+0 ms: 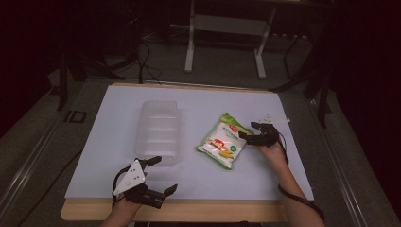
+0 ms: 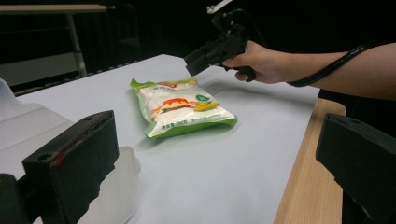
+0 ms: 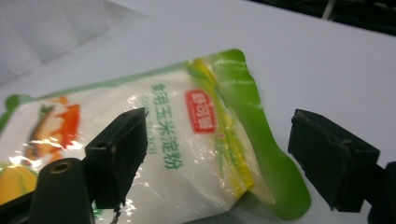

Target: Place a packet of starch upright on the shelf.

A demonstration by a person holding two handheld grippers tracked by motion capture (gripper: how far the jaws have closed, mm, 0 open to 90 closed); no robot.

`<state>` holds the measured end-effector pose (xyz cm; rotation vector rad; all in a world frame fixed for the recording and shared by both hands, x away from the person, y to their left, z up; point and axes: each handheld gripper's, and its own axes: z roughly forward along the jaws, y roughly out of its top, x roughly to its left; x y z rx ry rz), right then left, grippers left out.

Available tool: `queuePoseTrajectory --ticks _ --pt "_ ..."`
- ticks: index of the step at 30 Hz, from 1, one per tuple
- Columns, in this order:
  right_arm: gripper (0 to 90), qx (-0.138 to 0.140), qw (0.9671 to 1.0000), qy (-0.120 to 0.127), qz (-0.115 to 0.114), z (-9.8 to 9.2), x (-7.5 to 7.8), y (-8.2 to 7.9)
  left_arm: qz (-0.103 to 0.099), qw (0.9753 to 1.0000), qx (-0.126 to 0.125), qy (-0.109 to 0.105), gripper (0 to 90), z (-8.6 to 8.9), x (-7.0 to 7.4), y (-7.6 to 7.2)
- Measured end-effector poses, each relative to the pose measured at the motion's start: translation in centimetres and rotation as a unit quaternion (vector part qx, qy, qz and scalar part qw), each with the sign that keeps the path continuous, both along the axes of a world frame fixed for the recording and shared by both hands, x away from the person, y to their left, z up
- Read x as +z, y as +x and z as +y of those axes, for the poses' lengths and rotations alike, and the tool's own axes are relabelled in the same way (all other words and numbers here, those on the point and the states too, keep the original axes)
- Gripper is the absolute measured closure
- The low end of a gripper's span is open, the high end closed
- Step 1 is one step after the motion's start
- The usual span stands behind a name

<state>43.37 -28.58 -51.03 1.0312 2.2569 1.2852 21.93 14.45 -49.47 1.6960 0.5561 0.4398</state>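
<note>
Nearest the table's front edge, the left gripper [image 1: 158, 175] waits with its jaws spread wide and nothing between them, just beside the near end of a clear plastic tray [image 1: 158, 130]. Farther off, the right gripper [image 1: 249, 132] hangs over the top corner of a green-and-white food packet [image 1: 223, 141], jaws wide and straddling that sealed edge, probably lining up to pinch it. Flat on the white table [image 1: 283, 170], the packet lies untouched.

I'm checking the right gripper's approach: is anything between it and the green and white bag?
Nothing visible. The right gripper, jaws open, hovers over the green end of the bag, with bare white table around it. The clear plastic container lies apart, off to the bag's left.
</note>
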Motion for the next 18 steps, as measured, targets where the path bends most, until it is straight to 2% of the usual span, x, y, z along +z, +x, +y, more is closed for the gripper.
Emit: queuePoseTrajectory --ticks 2,4,8,10,18 --pt "20.3 -0.001 1.0000 -0.008 0.006 0.0 -0.4 0.3 0.003 1.0000 -0.001 0.000 0.0 0.0 0.0 0.0" --pt "20.9 -0.003 0.9999 -0.008 0.008 0.0 -0.6 0.4 0.002 1.0000 -0.001 0.001 0.0 0.0 0.0 0.0" --pt "19.6 -0.010 0.9996 -0.004 0.024 -0.2 -1.4 1.0 0.004 1.0000 -0.004 0.001 0.0 -0.1 -0.1 0.1" --pt "16.0 -0.017 0.9995 -0.011 0.025 -0.1 -1.7 1.0 0.003 1.0000 -0.005 0.001 0.0 -0.1 -0.1 0.1" --pt "15.5 -0.022 0.9982 -0.036 0.041 0.6 -2.6 1.3 0.003 1.0000 -0.005 0.005 0.0 -0.2 -0.1 0.1"
